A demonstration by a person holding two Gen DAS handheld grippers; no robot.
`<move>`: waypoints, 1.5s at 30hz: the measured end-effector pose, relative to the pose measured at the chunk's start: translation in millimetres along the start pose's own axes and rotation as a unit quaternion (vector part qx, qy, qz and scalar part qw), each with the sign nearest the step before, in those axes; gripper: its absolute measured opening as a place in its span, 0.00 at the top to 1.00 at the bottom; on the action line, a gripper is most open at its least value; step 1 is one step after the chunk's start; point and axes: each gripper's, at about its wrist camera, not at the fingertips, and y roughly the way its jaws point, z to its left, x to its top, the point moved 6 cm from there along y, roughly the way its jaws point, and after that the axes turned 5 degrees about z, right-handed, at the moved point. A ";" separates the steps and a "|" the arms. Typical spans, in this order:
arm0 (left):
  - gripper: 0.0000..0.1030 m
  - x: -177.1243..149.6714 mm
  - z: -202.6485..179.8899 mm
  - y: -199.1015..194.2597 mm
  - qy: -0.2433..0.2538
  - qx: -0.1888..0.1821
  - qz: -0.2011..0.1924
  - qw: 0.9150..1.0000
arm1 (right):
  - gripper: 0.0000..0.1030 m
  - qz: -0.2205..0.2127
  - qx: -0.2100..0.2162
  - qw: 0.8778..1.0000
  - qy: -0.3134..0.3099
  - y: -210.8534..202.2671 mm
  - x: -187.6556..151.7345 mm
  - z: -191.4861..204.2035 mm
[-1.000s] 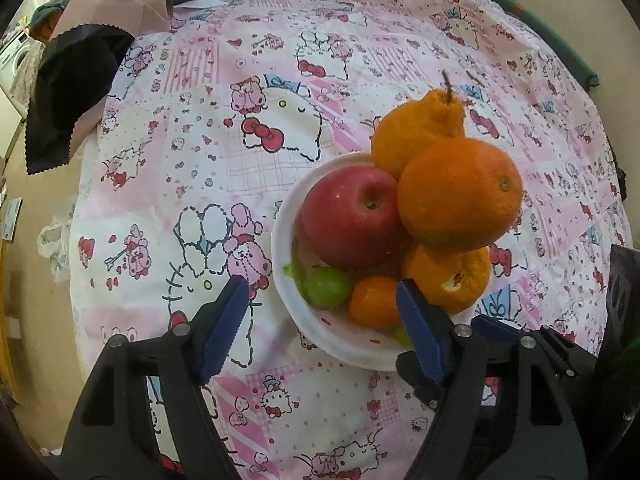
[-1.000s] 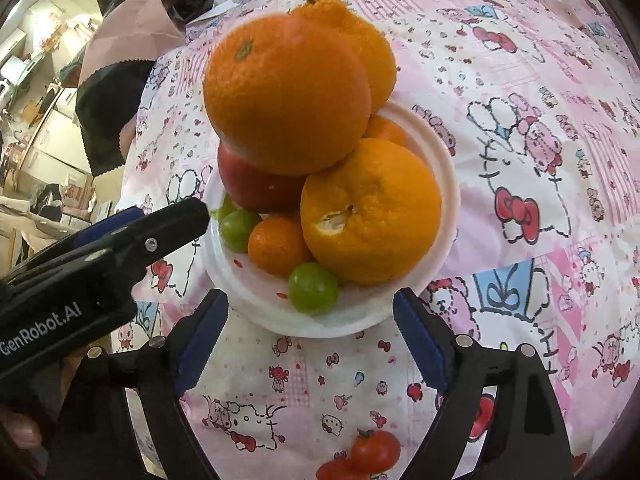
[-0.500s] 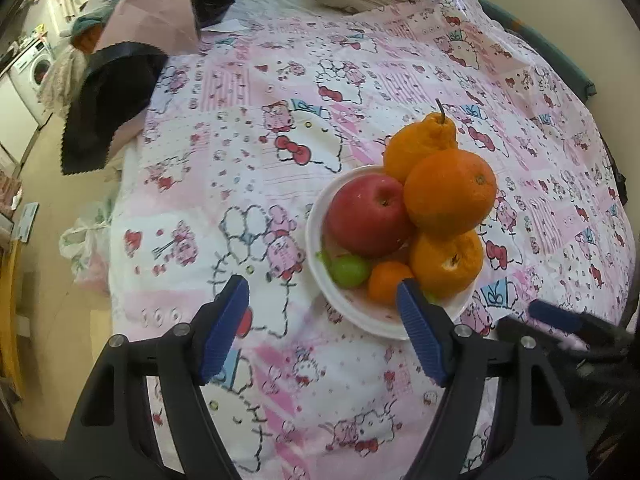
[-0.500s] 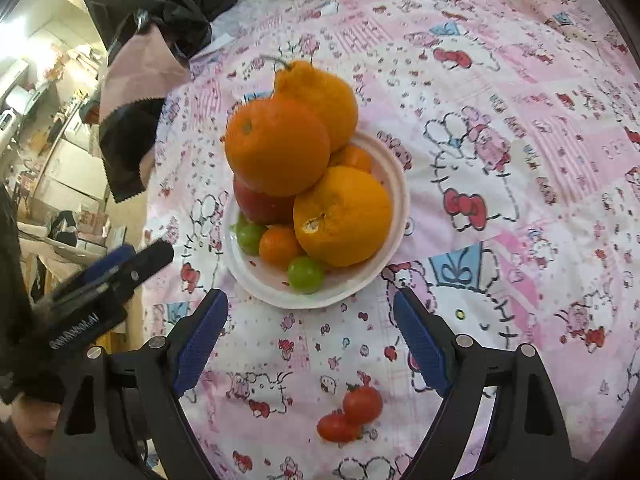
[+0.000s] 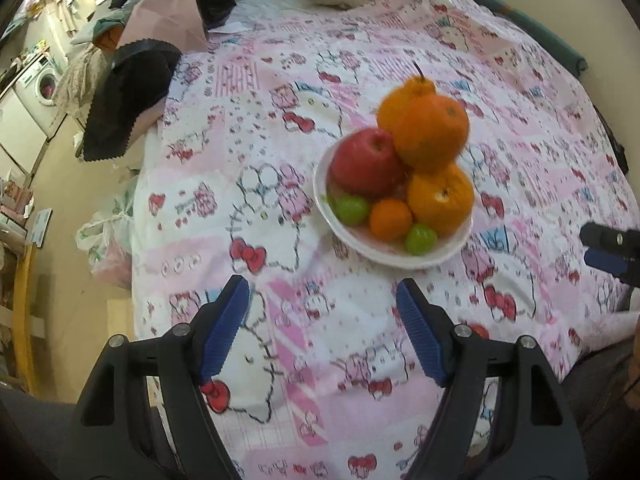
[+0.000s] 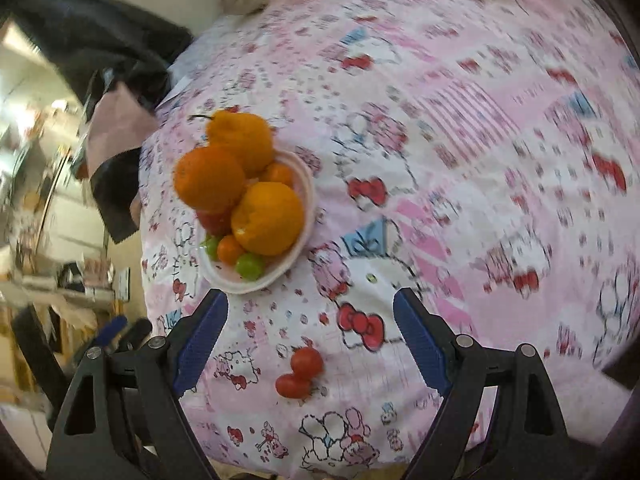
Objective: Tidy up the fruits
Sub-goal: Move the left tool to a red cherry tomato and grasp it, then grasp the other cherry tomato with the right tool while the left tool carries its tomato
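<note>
Fruits mostly piled on white plate (image 5: 352, 236) sitting on the pink cartoon-print cloth (image 5: 248, 128); whether it covers a bed or a tabletop is unclear. On plate: red apple (image 5: 366, 162), big orange (image 5: 432, 132) stacked on top, stemmed knobbly citrus (image 5: 404, 94) behind it, another orange (image 5: 440, 198) in front, small mandarin (image 5: 390, 218), two green grapes (image 5: 352, 209). The right wrist view shows a further small orange fruit at the back. Stack looks tall, top orange perched on the others, could roll.

Left over: two small tomatoes (image 6: 300, 374) lying touching each other on the cloth, off the plate, near side of it. Judged: task nearly done, tomatoes likely the last items to go on.

Left claw (image 5: 322, 330) wide open, holds nothing, hovers above the cloth, apart from the plate. Right claw (image 6: 310, 344) wide open too, empty, tomatoes sit roughly between its fingers but not touched as far as visible. Right view is blurred.
</note>
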 end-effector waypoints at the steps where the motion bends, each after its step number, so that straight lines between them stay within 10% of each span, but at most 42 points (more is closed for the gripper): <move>1: 0.29 -5.6 -3.9 2.0 0.005 0.001 0.005 1.000 | 0.15 0.001 0.001 1.000 0.010 0.0 -2.5 -5.3; 19: 0.30 -86.0 -131.0 41.5 0.207 -0.016 0.063 0.976 | 0.15 -0.001 0.037 0.998 0.048 -12.2 -1.6 -16.4; 31: 0.68 -90.5 -152.1 78.7 0.205 -0.046 0.108 0.972 | 0.14 0.017 0.067 0.996 0.057 -11.4 1.9 -14.8; 45: 0.68 -61.8 -83.4 40.4 0.135 -0.013 0.096 0.986 | 0.22 0.101 0.061 0.993 0.019 30.6 -10.4 -0.3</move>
